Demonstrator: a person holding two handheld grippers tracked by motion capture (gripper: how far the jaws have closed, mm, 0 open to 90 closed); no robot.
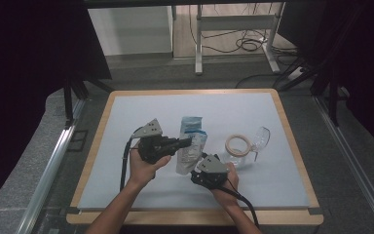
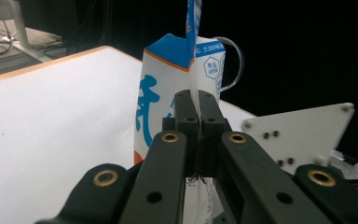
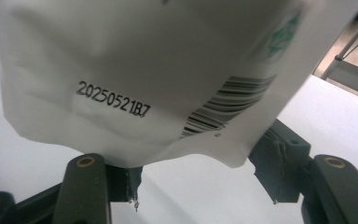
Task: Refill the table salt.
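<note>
Pouch: the blue-and-white pouch [image 1: 191, 144] sits at the middle of the table [image 1: 126, 122], held up off it.
Left gripper: the left gripper [image 1: 187, 142], at 9 o'clock of the pouch, has its jaws clamped tight on the side seam.
Right gripper: the right gripper [image 1: 199, 168], at 5 o'clock, has its jaws apart around the bottom edge [image 3: 168, 149], probably not pressing.
Nearby: a ring [image 1: 237, 145] and a glass [image 1: 255, 141] at 3 o'clock.
Doing it well: keep the seam pinched, then close squarely on the bottom edge.
</note>
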